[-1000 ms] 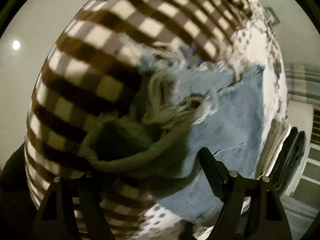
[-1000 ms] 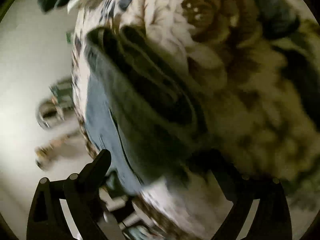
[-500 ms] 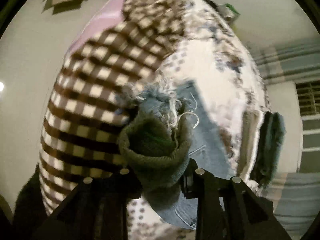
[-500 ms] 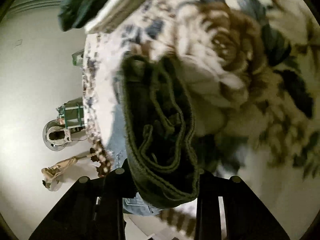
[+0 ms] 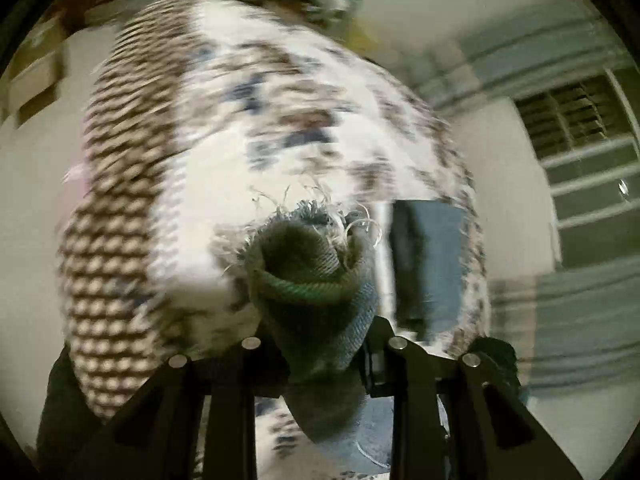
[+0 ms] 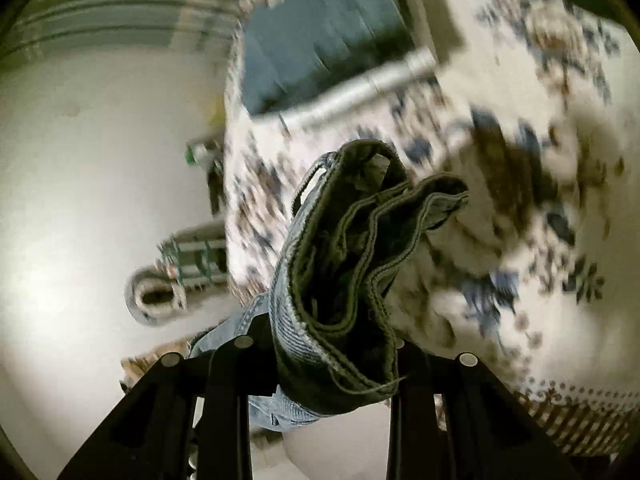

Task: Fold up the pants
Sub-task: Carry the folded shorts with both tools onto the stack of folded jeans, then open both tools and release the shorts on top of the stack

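Observation:
The pants are light blue denim jeans. My left gripper is shut on a frayed leg hem of the jeans, which bunches up between the fingers and hangs below. My right gripper is shut on the folded waistband end of the jeans, with stitched seams showing. Both ends are lifted above the floral bedspread. The middle of the jeans is out of view.
A brown-and-white checked blanket lies on the bed's left side. A folded blue stack with a pale strip sits on the bed; it also shows in the right wrist view. Pale floor with small objects lies beside the bed.
Both grippers closed on the jeans and lifted them off the bed. The bed now looks farther away and the views are blurred by motion.

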Tool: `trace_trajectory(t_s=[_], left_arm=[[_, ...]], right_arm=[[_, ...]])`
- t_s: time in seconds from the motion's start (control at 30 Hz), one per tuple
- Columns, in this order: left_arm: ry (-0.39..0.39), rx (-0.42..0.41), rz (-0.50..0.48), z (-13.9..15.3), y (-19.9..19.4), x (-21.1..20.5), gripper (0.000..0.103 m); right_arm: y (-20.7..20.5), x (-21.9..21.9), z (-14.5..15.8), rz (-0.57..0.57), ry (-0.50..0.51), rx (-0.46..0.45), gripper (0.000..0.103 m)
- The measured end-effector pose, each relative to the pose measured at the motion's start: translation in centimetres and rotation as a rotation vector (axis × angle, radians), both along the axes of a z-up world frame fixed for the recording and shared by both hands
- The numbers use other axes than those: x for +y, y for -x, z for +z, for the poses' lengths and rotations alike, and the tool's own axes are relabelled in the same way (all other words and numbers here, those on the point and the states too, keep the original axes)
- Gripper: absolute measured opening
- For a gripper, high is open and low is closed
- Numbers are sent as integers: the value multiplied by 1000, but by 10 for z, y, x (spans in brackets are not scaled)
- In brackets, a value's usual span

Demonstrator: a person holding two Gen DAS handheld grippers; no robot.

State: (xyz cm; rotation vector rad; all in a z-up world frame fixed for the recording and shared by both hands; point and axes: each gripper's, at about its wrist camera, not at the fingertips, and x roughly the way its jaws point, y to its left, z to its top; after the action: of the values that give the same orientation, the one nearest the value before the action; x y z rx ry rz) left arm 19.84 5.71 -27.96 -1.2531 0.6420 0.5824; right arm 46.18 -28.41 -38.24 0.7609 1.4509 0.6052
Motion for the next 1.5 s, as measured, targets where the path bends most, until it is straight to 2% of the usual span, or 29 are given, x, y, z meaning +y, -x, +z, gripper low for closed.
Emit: trace_trajectory(t_s=[0.13, 0.23, 0.37, 0.43, 0.5, 0.57, 0.63, 0.7, 0.8, 0.97, 1.0, 1.07, 1.1, 1.13, 1.2, 1.23, 1.27, 1.3, 1.33, 1.43, 1.5], left_arm=[[-3, -105, -123, 42, -96, 30, 23], [-12, -185, -232, 73, -191, 56, 23], [-55, -265, -346, 94, -296, 74, 23], [-87, -272, -405, 88, -348, 80, 23], [-112, -251, -444, 69, -377, 83, 23], [-141, -197, -481, 33, -400, 86, 23], [-141, -101, -521, -10, -416, 86, 23], [-133, -11, -557, -54, -420, 86, 23], [-126, 47, -588, -92, -413, 82, 24], [-144, 66, -622, -98, -398, 78, 28], [-144, 84, -638, -94, -397, 76, 30], [-130, 117, -659, -90, -396, 78, 34], [-134, 134, -670, -87, -394, 77, 40], [-165, 166, -679, -83, -392, 76, 46], [-294, 230, -705, -69, -389, 71, 72], [-363, 235, -727, -58, -385, 65, 80], [-435, 243, -748, -48, -381, 59, 90], [-489, 250, -763, -40, -378, 54, 92], [-553, 255, -784, -29, -373, 47, 92], [-676, 263, -830, -9, -358, 31, 92], [-732, 265, -852, 6, -344, 23, 92]], right_arm=[[-60, 0, 65, -137, -46, -90, 30], [-115, 5, 107, -243, -56, -193, 29], [-185, 7, 131, -381, -90, -275, 29], [-216, 9, 125, -435, -101, -305, 30], [-239, 8, 104, -475, -110, -293, 30], [-259, 10, 65, -496, -88, -256, 29], [-267, 15, 15, -502, -37, -190, 29], [-263, 16, -25, -504, -13, -139, 30], [-257, 13, -53, -507, 26, -130, 30], [-253, 17, -59, -435, 103, -120, 36], [-253, 20, -54, -409, 146, -118, 44], [-251, 22, -54, -380, 221, -115, 49], [-247, 24, -47, -366, 274, -131, 56], [-234, 21, -47, -357, 315, -151, 60], [-216, 26, -27, -338, 444, -216, 73], [-211, 29, -20, -329, 481, -236, 78], [-204, 34, -9, -315, 539, -256, 88], [-195, 39, 1, -305, 591, -282, 98], [-187, 45, 11, -293, 647, -308, 101], [-154, 65, 42, -269, 800, -380, 102], [-135, 71, 62, -275, 836, -409, 103]])
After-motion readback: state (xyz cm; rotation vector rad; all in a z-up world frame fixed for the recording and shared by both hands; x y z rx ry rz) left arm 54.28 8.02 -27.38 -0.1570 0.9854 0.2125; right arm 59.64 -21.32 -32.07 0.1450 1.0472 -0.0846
